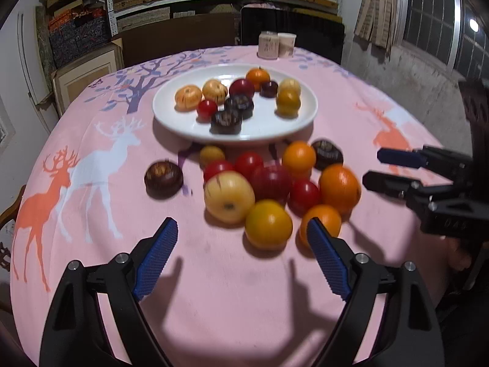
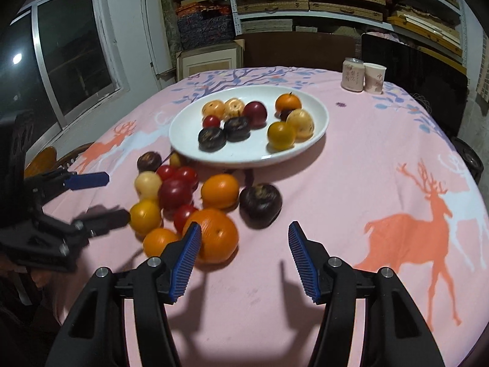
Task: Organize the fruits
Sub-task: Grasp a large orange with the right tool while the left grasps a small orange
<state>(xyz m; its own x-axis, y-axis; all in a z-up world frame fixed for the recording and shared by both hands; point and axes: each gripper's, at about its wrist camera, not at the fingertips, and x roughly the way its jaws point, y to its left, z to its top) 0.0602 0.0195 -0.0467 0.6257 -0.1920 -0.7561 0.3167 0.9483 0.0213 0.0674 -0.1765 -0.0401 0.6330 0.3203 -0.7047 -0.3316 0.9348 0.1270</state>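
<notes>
Both the left gripper [image 1: 241,238] and right gripper [image 2: 244,244] are held wide open, empty; the crowded, slightly blurred fruit pile [image 1: 275,183] could probably be scattered by a careless approach.

Motion-blurred: fruit pile [image 1: 275,189] near tablecloth's [image 1: 214,290] front edge. Partly hidden behind right fingertip [image 1: 318,232]: one orange [image 1: 324,217]. Illegible: can [image 2: 353,74] lettering.
</notes>
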